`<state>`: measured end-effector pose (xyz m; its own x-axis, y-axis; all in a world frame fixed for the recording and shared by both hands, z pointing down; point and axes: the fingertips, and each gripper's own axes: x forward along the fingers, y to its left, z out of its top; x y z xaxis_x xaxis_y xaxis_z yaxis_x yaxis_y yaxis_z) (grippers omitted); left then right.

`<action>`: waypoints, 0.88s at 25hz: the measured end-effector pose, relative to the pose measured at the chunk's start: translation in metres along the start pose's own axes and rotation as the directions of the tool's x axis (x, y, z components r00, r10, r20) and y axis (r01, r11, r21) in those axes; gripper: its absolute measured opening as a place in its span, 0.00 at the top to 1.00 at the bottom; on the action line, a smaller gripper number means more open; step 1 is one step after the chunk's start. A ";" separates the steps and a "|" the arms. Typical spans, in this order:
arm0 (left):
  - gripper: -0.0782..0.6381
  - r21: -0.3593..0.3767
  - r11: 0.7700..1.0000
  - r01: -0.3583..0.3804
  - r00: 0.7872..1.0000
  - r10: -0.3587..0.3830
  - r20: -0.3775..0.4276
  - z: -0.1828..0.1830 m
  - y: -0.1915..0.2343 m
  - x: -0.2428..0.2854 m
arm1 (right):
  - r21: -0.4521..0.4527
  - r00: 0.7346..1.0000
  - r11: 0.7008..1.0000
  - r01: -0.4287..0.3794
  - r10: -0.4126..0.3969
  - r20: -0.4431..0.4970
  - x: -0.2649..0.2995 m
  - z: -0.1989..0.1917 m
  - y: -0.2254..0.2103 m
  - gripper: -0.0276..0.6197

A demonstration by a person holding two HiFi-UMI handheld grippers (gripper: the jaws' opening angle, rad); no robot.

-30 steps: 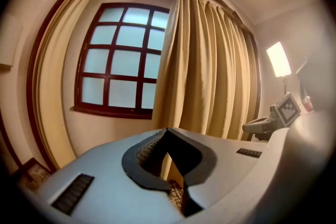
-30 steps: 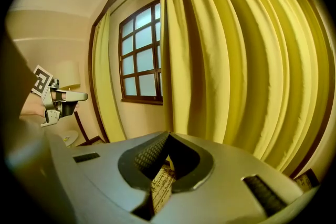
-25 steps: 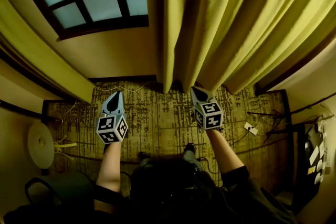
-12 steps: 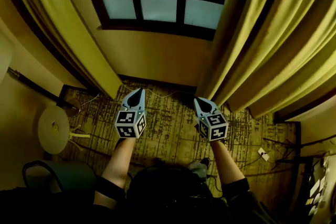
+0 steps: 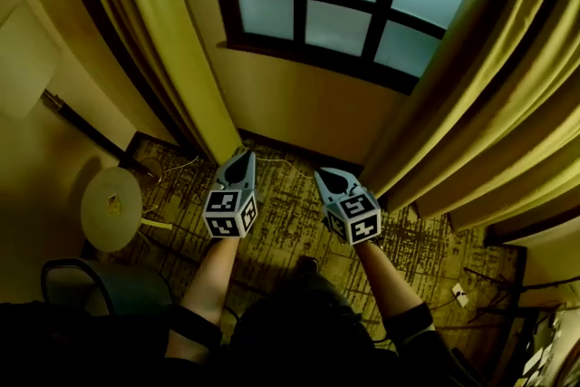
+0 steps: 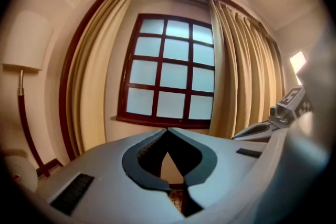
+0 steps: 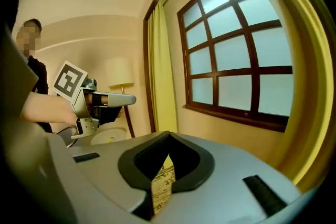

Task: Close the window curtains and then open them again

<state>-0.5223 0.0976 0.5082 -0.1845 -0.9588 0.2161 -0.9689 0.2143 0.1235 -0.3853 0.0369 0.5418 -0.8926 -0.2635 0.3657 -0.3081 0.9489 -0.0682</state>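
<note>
The left curtain (image 5: 172,41) hangs gathered at the left edge of the window (image 5: 337,24); the right curtain (image 5: 494,95) is bunched in deep folds at the right edge; every pane between them is uncovered. Below the sill, over the patterned carpet (image 5: 290,213), the left gripper (image 5: 241,157) and the right gripper (image 5: 323,174) are held side by side, near each other but apart, both pointing toward the wall under the window; the foot of the left curtain ends near the left gripper, and neither gripper touches a curtain. Each gripper's own view shows its jaws closed tip to tip, with nothing between them. At the carpet's left edge stands a round table (image 5: 109,208); a floor lamp (image 6: 22,50) stands against the wall beyond the left curtain.
</note>
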 end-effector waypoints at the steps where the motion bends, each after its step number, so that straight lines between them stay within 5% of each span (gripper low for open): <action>1: 0.89 -0.004 1.000 -0.016 1.000 0.016 0.005 0.002 0.008 0.000 | -0.010 1.000 1.000 -0.020 0.020 0.002 0.009 0.006 0.005 0.95; 22: 0.89 -0.019 0.962 -0.271 0.958 0.272 0.087 0.071 0.106 0.050 | -0.194 0.945 0.929 -0.315 0.325 0.025 0.127 0.104 0.021 0.95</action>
<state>-0.6462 0.0595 0.4631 -0.4545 -0.8768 0.1568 -0.8792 0.4698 0.0787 -0.5391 0.0053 0.4905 -0.9522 0.0552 0.3004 0.0584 0.9983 0.0017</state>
